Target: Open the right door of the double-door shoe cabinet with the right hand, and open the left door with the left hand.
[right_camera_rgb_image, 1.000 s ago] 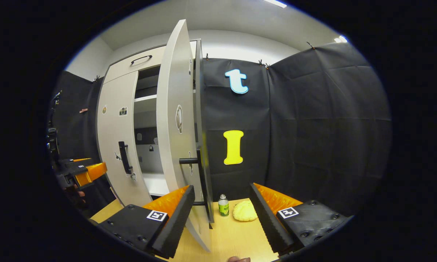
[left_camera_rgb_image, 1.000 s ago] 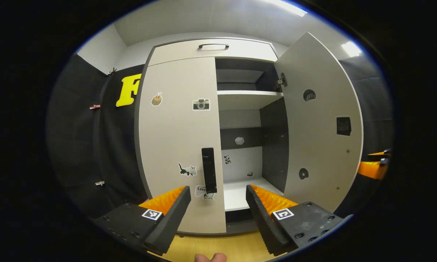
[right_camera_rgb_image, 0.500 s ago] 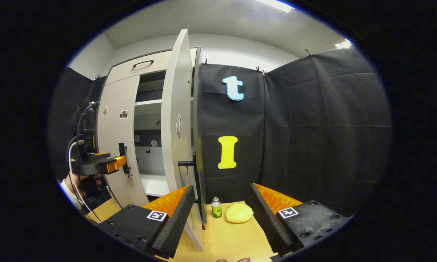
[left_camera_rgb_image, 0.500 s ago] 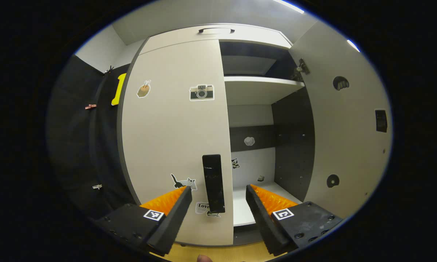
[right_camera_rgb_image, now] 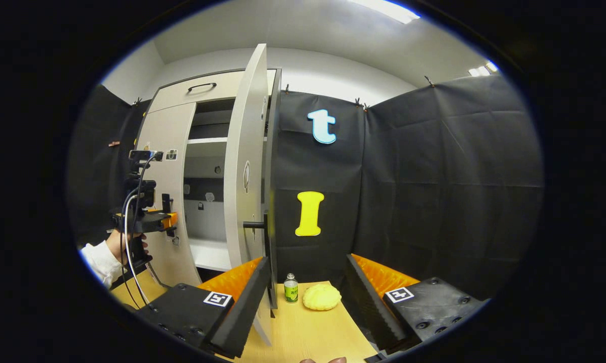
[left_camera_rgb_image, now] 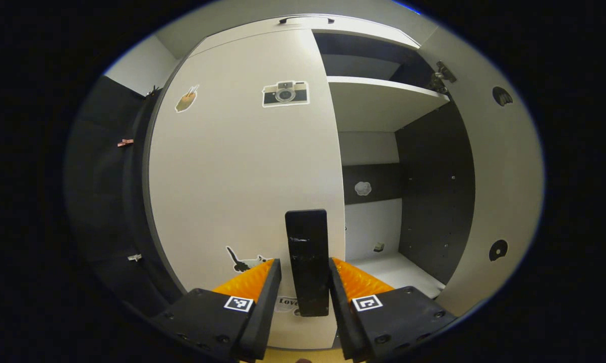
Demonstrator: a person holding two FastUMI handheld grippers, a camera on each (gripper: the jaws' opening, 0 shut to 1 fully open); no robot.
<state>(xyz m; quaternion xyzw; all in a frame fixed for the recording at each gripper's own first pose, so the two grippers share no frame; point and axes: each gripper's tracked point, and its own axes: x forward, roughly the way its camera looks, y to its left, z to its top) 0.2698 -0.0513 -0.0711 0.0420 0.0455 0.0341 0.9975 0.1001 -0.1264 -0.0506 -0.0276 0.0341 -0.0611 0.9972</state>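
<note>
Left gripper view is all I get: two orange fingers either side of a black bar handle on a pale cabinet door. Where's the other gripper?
Observer: The right gripper hangs open above a light wooden table, touching nothing.
Operator: Is anything on that table?
Observer: A small clear bottle with a green label and a yellow bun-shaped object, side by side near the open right door's edge.
Operator: Who's holding my gripper?
Observer: A hand in a white sleeve holds the left gripper by its grip.
</note>
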